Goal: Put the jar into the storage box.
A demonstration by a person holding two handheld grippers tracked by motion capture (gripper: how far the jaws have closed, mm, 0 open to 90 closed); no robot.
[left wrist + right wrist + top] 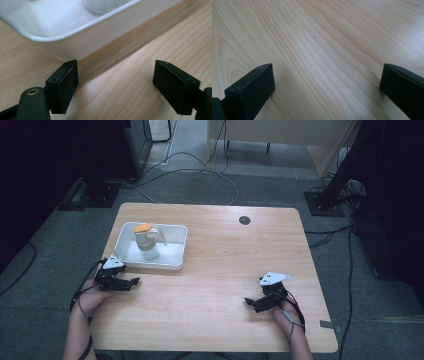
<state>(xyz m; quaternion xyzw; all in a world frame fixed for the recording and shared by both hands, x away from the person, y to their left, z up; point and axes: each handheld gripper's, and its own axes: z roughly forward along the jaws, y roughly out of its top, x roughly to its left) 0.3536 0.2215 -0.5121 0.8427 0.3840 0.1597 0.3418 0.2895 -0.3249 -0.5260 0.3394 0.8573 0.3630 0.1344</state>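
Leftmost, the left tool [134, 281] rests on the counter [225, 270] just beside the near left corner of a white tray [176, 265]; its jaws stand apart with bare wood between them, gripping nothing. In the left gripper view that tool [115, 82] aims at the tray's [82, 42] rounded corner, with one jaw almost under the rim. Inside the tray stands a clear pitcher [146, 242] with an orange lid [142, 227], upright, its handle toward the right. It looks like thin, stiff plastic: light, smooth-walled and likely slippery, easy to tip if pushed high up. The handle or the rim under the lid seems the surest hold; the tray itself offers its stiff lip. Farther right, well apart from the tray, the right tool [248, 301] lies at the near right of the counter, jaws spread wide over bare wood [319, 62], released.
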